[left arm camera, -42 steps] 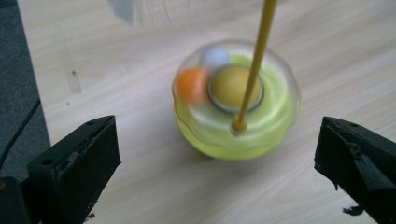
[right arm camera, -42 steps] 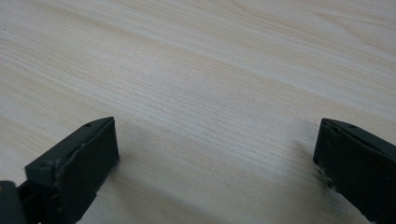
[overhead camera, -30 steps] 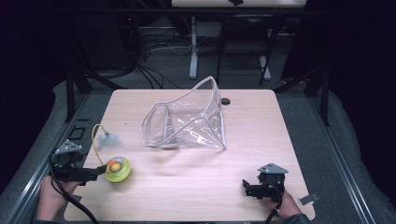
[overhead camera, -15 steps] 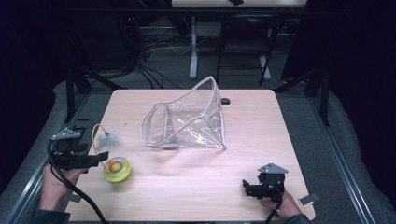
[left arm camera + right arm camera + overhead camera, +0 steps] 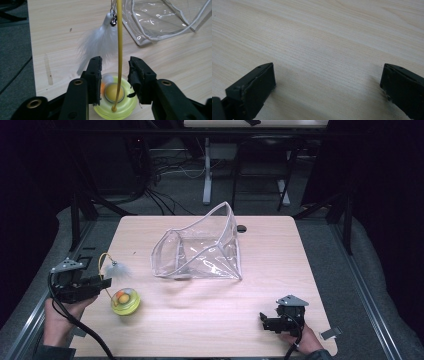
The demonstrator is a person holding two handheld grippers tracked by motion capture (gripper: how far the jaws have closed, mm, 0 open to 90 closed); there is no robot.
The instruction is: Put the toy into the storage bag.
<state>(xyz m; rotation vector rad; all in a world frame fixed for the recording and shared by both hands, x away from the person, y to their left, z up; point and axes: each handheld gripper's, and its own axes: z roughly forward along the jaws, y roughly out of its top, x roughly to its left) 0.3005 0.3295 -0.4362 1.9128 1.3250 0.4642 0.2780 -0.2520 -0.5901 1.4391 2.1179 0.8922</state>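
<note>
two grippers low at the near edge of the desk (image 5: 210, 320), one in each hand. left gripper (image 5: 102, 283) at the near left corner, pointing right toward a yellow-green spinning toy (image 5: 125, 301). fingers (image 5: 95, 72) narrowed, just been closing, now standing on both sides of the thin yellow wire (image 5: 119, 50) that rises from the toy; a small gap visible on each side of the wire, not pressing on it. toy base (image 5: 117, 105) lying on the desk just under and between the fingers, with an orange ball inside. right gripper (image 5: 264, 320) at the near right, well apart from the toy, resting low over bare wood. fingers (image 5: 254, 87) spread wide, holding nothing. a little farther, white feather (image 5: 100, 45) with a small bell hanging from the top of the wire, just beside it. farther still, near the middle of the desk, clear plastic pouch (image 5: 200, 252) with white edging, standing open toward the left. behind the desk, dark floor with cables (image 5: 165, 170) and legs of another desk (image 5: 207, 170).
</note>
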